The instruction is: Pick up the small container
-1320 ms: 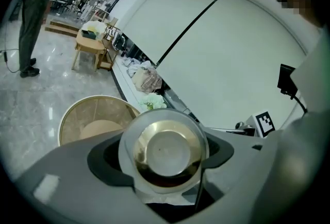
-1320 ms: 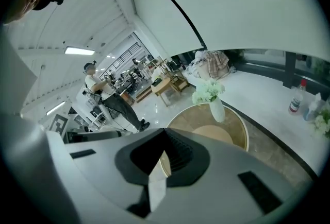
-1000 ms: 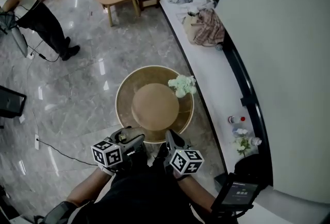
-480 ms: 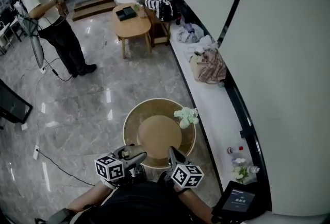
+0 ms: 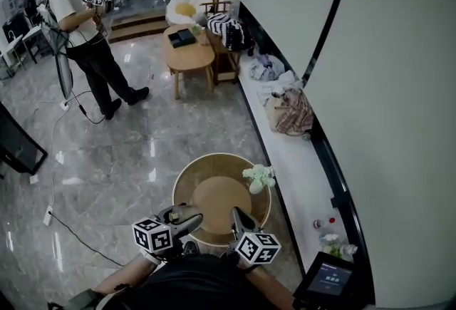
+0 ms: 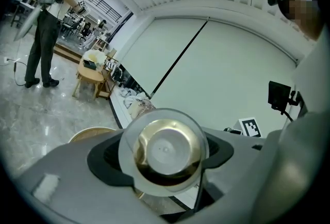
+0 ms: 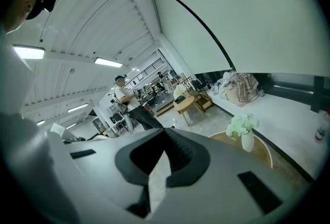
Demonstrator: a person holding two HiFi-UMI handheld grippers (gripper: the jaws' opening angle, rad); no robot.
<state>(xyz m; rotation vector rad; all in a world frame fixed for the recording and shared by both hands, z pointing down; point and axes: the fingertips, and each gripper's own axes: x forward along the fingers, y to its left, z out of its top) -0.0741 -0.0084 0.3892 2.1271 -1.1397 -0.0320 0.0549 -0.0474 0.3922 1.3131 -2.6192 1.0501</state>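
As the round wooden table (image 5: 187, 184) is backed away from, the small clear gold-lined container (image 6: 165, 147) is clamped in the left gripper (image 6: 162, 157), the right gripper (image 7: 161, 158) closed and empty. Pickup's done, looks like.

Your head view is bright and evenly lit from above. Pale streaks of glare lie on the glossy floor (image 5: 107, 159) left of the round table (image 5: 184, 184), and shadows around that table are soft and weak. Straight lines bow toward the frame edges. In the right gripper view, ceiling strip lights (image 7: 28, 53) burn out high above the table, and a black vignette rings the picture. In the left gripper view the small container (image 6: 165, 152), nearer than the table, looks slightly soft, perhaps too close for focus, with a warm golden sheen.
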